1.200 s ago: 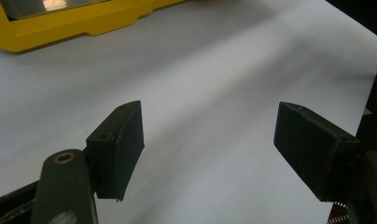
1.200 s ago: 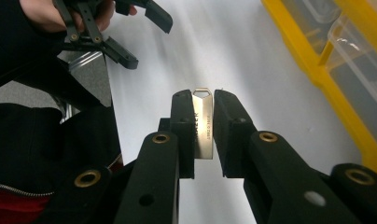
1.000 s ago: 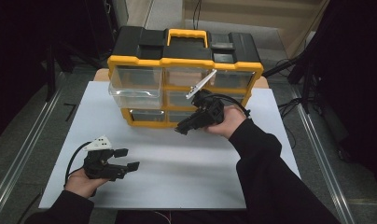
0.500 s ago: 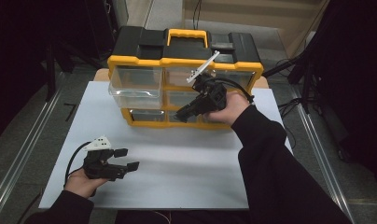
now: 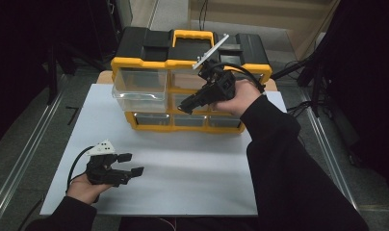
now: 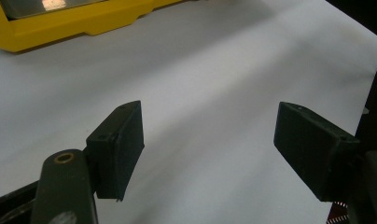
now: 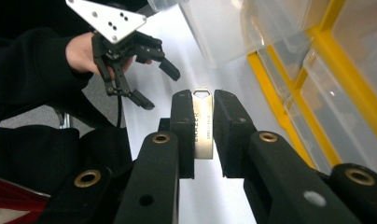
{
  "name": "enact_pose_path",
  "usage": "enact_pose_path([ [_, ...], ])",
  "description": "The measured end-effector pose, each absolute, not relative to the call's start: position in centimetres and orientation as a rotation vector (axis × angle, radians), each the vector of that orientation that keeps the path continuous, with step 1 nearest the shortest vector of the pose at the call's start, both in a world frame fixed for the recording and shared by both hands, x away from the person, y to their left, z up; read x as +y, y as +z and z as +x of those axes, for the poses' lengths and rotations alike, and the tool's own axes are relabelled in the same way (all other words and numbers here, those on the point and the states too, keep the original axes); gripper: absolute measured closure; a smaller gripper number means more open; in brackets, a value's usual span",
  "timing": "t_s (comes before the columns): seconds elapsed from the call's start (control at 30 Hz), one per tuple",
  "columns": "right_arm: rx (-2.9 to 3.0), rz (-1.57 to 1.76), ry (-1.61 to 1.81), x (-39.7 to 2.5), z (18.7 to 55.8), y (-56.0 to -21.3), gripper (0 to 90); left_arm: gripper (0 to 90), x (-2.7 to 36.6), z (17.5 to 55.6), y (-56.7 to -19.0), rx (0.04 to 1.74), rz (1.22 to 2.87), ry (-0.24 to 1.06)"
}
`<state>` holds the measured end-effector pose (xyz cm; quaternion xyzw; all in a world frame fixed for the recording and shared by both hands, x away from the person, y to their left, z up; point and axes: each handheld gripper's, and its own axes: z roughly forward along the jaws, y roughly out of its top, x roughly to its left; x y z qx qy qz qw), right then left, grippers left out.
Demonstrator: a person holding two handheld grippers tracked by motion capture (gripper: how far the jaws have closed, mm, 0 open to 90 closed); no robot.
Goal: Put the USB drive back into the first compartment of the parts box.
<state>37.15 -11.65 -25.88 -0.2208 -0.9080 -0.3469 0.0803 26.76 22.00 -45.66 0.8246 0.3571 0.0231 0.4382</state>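
The right claw (image 7: 203,135) grips a metal USB stick (image 7: 203,125), long axis along the jaws; the open drawer (image 5: 138,89) lies toward frame left. The left claw (image 5: 130,163) rests wide, empty.

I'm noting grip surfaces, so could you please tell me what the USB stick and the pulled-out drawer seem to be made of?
USB stick: apparently brushed metal, going by its silvery satin sheen and engraved lettering; the right tongs clamp it.
Drawer: probably clear glossy plastic, since the case's yellow frame shows through its walls.
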Motion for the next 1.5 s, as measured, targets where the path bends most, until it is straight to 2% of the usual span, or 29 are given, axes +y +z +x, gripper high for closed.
enact_pose_path([
  [0.53, -2.747, -0.668, -1.068, -11.2, 38.4, -21.5, 76.4, 25.2, 22.0, 26.8, -45.7, 0.888, 2.048, 0.053],
  [0.87, -2.750, -0.659, -1.104, -9.6, 39.2, -19.2, 76.4, 25.2, 22.1, 26.8, -45.7, 0.888, 2.045, 0.054],
  [1.5, -2.766, -0.637, -1.092, -4.4, 40.5, -19.2, 76.4, 25.3, 22.1, 26.7, -45.6, 0.889, 2.036, 0.056],
])
